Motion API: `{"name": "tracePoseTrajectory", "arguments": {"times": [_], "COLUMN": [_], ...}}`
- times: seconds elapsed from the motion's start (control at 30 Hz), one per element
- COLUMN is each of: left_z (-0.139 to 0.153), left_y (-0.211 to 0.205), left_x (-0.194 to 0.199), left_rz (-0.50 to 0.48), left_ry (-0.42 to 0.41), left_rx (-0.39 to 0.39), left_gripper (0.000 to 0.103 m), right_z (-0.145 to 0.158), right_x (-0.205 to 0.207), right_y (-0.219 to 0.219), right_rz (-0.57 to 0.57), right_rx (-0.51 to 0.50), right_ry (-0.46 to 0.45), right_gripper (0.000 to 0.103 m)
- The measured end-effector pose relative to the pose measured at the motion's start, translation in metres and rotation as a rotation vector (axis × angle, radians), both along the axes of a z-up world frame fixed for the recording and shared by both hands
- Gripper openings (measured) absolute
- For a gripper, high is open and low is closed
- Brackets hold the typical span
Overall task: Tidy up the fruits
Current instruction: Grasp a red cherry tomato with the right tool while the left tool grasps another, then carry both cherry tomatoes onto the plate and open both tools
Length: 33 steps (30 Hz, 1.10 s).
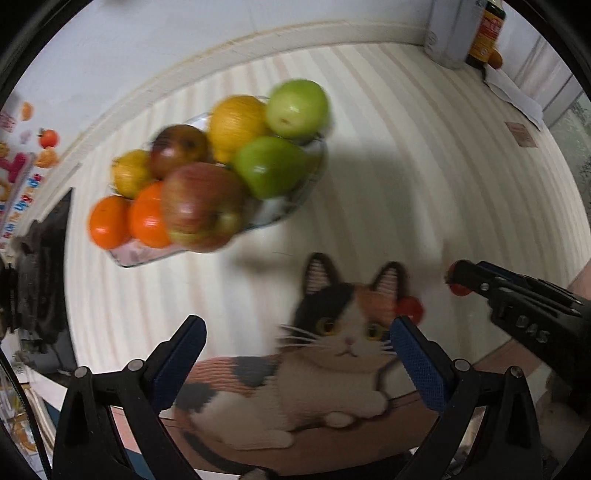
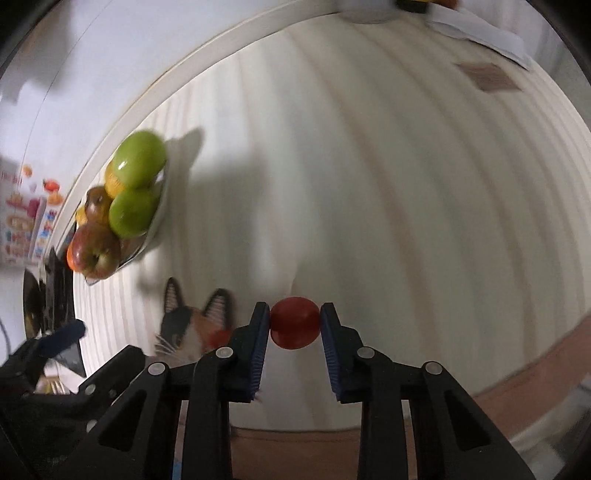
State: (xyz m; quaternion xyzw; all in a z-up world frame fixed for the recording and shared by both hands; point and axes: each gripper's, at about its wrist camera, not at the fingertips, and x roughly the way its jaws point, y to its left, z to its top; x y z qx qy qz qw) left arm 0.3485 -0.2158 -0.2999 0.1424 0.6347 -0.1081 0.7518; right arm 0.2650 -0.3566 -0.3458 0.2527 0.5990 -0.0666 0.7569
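Observation:
A glass plate [image 1: 273, 218] on the striped tablecloth holds several fruits: green apples [image 1: 297, 109], a lemon [image 1: 236, 127], red apples [image 1: 201, 206] and oranges [image 1: 147, 216]. The plate also shows at the left of the right wrist view [image 2: 157, 221]. My right gripper [image 2: 294, 323] is shut on a small red tomato [image 2: 294, 323], held above the cloth; it also shows at the right of the left wrist view [image 1: 460, 282]. A second small red tomato [image 1: 408, 308] lies by the cat mat's ear. My left gripper [image 1: 297, 334] is open and empty over the cat mat [image 1: 306, 373].
A dark bottle [image 1: 487, 33] and a pale container [image 1: 448, 33] stand at the far right corner by the wall. A white paper [image 1: 513, 96] and a small brown card [image 1: 521, 133] lie near them. Dark clutter [image 1: 40, 280] sits beyond the table's left edge.

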Motion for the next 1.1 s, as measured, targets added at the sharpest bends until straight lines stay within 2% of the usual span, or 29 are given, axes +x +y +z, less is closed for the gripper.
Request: {"name": "tracePoseTrajectory", "arguments": {"times": [0.1, 0.27, 0.33, 0.37, 0.43, 0.47, 0.53, 0.63, 0.87, 1.1], "left_z": [-0.011, -0.029, -0.037, -0.04, -0.047, -0.05, -0.057, -0.058, -0.053, -0.012], "left_y": [-0.013, -0.037, -0.047, -0.05, -0.058, -0.061, -0.065, -0.069, -0.064, -0.034], "left_x": [-0.001, -0.001, -0.001, -0.001, -0.002, -0.004, -0.006, -0.01, -0.009, -0.013], "left_rz": [-0.016, -0.061, -0.083, -0.091, -0.116, -0.125, -0.139, -0.157, -0.143, -0.094], "left_ry": [0.055, 0.118, 0.14, 0.151, 0.166, 0.171, 0.186, 0.177, 0.166, 0.108], "left_rx": [-0.055, -0.105, -0.107, -0.109, -0.102, -0.098, -0.092, -0.095, -0.118, -0.191], "left_gripper": [0.102, 0.088, 0.07, 0.067, 0.053, 0.05, 0.034, 0.024, 0.023, 0.023], "right_z": [-0.001, -0.005, -0.006, -0.007, -0.006, -0.006, -0.005, 0.003, 0.013, 0.037], "right_x": [-0.015, -0.032, -0.036, -0.039, -0.043, -0.044, -0.046, -0.048, -0.048, -0.038], "right_y": [-0.017, -0.032, -0.033, -0.034, -0.034, -0.032, -0.031, -0.037, -0.036, -0.02], "right_rz": [-0.04, -0.079, -0.092, -0.099, -0.106, -0.106, -0.107, -0.104, -0.095, -0.049], "right_rx": [-0.006, 0.0, 0.004, 0.01, 0.01, 0.009, 0.005, -0.002, -0.009, -0.006], "right_ry": [0.013, 0.022, 0.022, 0.021, 0.018, 0.017, 0.014, 0.007, -0.011, -0.055], "right_gripper": [0.031, 0.031, 0.031, 0.031, 0.031, 0.031, 0.031, 0.031, 0.031, 0.031]}}
